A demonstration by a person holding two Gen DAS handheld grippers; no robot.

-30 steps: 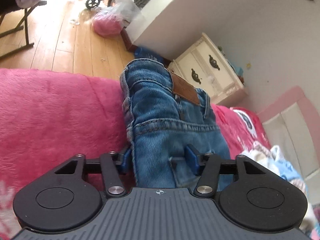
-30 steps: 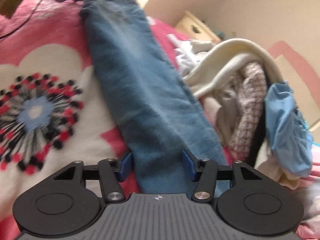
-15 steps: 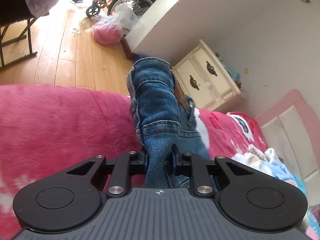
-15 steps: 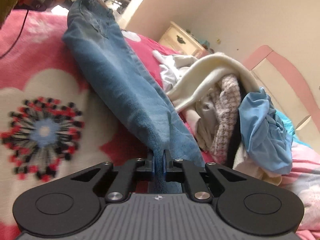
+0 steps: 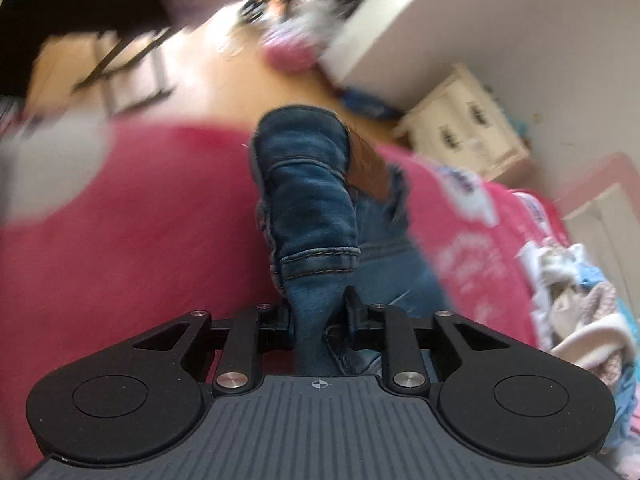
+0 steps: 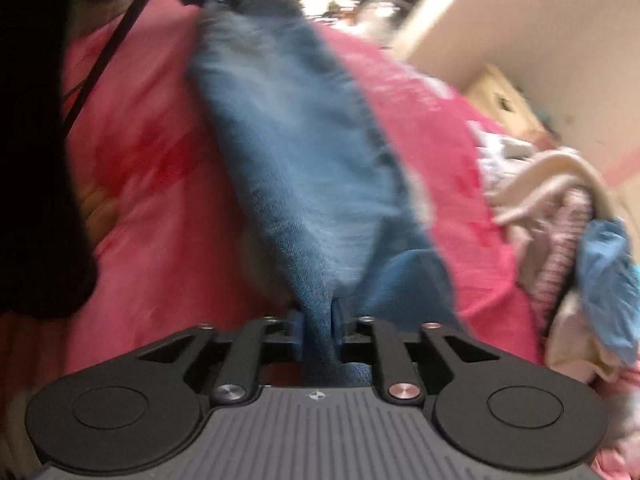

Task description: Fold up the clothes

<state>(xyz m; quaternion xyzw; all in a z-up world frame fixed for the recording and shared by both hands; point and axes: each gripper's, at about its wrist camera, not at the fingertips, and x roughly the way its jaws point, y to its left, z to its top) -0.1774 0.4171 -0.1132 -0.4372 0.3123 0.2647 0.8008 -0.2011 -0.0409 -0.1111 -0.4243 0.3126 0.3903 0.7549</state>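
You have the jeans pinched at both ends. Your left gripper is closed down on a bunch of denim at the waist end, jaws drawn in until only the thickness of the cloth keeps them apart; the waistband and its brown patch rise up ahead of the fingers. Your right gripper is clamped the same way on the leg end, jaws nearly together with a ridge of denim between them.

Held like this, the jeans hang as one long strip between your two hands, partly off the pink blanket. From the right wrist view the leg runs away from the jaws towards the far end, where the picture is too blurred to make out the grip. Gripping both ends gives you control of the whole length, which I judge suits bringing one end over to the other for a lengthwise fold.

Both views are smeared, so the cloth is probably swinging; thick denim bunched in narrow jaws can slip if it is jerked.

The pile of other clothes sits on the bed to your right, near the jeans. Keep the loose denim away from it so nothing snags.
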